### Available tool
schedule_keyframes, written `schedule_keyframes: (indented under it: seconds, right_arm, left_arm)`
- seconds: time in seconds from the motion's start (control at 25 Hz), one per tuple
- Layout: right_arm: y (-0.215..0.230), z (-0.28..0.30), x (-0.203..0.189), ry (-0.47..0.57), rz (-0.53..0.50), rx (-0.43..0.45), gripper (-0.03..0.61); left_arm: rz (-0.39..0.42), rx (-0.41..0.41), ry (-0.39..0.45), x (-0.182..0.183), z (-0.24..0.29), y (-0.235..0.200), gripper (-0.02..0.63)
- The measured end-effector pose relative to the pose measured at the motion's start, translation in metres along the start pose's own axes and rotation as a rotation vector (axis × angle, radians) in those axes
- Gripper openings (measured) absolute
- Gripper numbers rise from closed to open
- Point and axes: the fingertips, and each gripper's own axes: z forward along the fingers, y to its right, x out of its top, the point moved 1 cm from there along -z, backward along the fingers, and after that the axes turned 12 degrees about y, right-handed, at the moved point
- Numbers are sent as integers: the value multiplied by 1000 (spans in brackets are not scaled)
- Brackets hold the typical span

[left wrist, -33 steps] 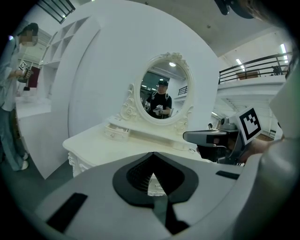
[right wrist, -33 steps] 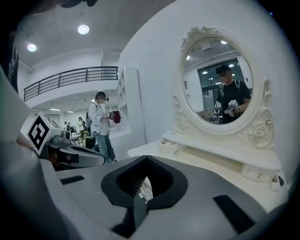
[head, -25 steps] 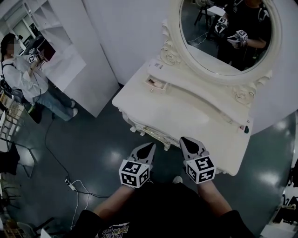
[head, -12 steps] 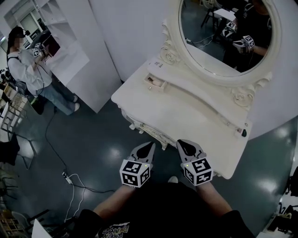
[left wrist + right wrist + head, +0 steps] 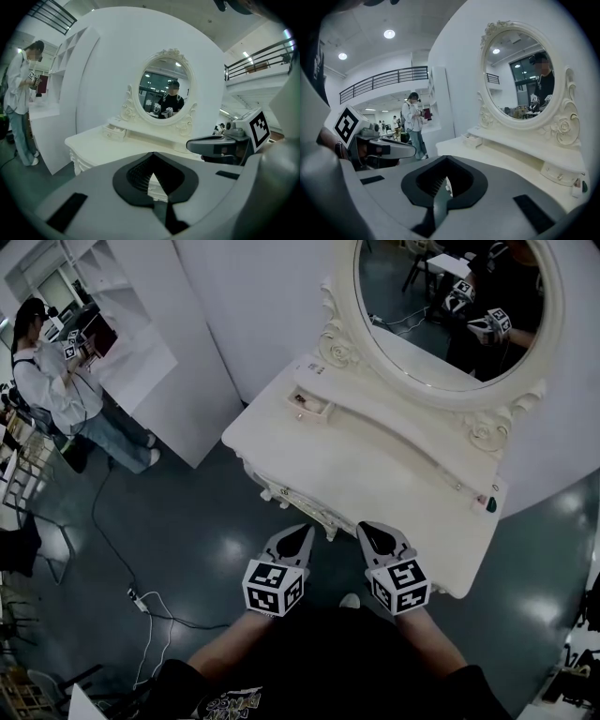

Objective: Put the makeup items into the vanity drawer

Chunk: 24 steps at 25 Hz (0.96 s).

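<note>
While both tools hang side by side short of the front edge of the white carved vanity table (image 5: pixel 375 465), nothing lies within their reach, which I judge is why neither grips anything. The left tool (image 5: pixel 302 536) has its jaws drawn together with no object between them, and the right tool (image 5: pixel 371 529) is likewise closed to its tips and empty. Both point slightly downward toward the table, a carrying posture rather than a grasping one. Tools: two, each bearing one cube with square markers. Table: one, its broad top bare across the middle, backed by one oval mirror in an ornate white frame (image 5: pixel 441 306). Small white drawers on the raised shelf under the mirror: two. The left-hand small drawer (image 5: pixel 309 405) stands pulled out, presumably so that its inside can be reached from above. It holds something small and pinkish, too small to count or name. The right-hand small drawer with a knob (image 5: pixel 559 174) is pushed in. Loose items on the table: one small dark green object (image 5: pixel 487 504) at the far right end, just beside the closed drawer and well apart from the open one. Whether it is a makeup item cannot be made out. The scene fits either most items already lying in the open drawer or a point before any loading. Bystander: one person in a light top (image 5: pixel 52 381), standing well off to the left by a white shelving unit.
</note>
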Motion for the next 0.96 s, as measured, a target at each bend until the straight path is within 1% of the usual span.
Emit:
schedule_keyframes:
  seconds: [0.6,0.96]
  right_arm:
    - [-14,13,4,13,4,10,29]
    - [-22,19,3,11,5,21,28]
  left_arm:
    - [40,-6,5,10,-10,-12,8]
    - [41,2,4,9,-14,-19,8]
